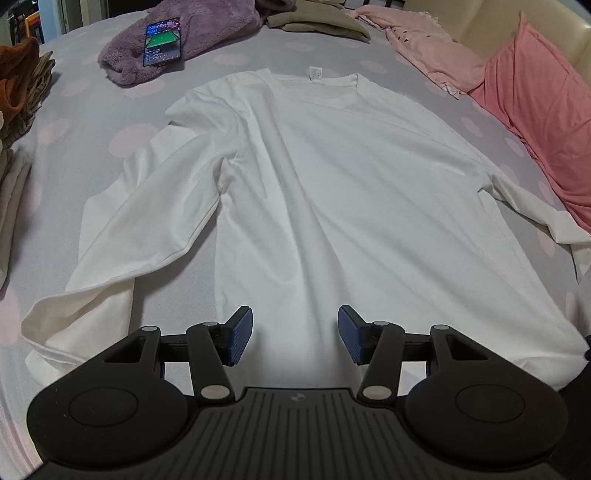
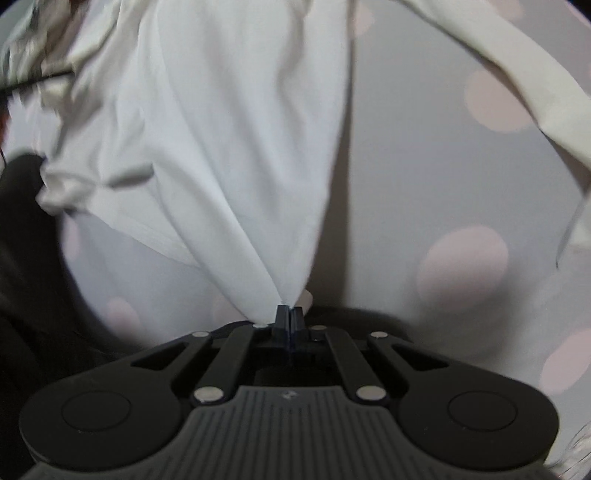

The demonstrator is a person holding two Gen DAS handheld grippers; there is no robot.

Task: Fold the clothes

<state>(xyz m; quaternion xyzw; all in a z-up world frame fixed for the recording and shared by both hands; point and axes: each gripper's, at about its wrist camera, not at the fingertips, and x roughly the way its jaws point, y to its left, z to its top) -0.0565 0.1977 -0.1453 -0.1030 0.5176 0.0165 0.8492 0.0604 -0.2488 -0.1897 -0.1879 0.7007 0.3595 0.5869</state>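
A white long-sleeved shirt point(image 1: 332, 177) lies flat on the bed, collar at the far end, hem toward me. Its left sleeve point(image 1: 140, 221) runs down to the near left. My left gripper point(image 1: 295, 334) is open and empty, hovering over the hem at the shirt's middle. In the right wrist view my right gripper point(image 2: 289, 314) is shut on a pinched corner of the white shirt point(image 2: 207, 147), which is pulled up into a taut cone above the sheet. That view is blurred.
The bed has a grey sheet with pale pink dots point(image 1: 110, 110). A purple fleece garment point(image 1: 192, 33) with a lit phone point(image 1: 162, 40) on it lies at the far left. Olive and pink garments point(image 1: 424, 40) lie at the back, a coral pillow point(image 1: 535, 122) at right, stacked clothes point(image 1: 18, 92) at left.
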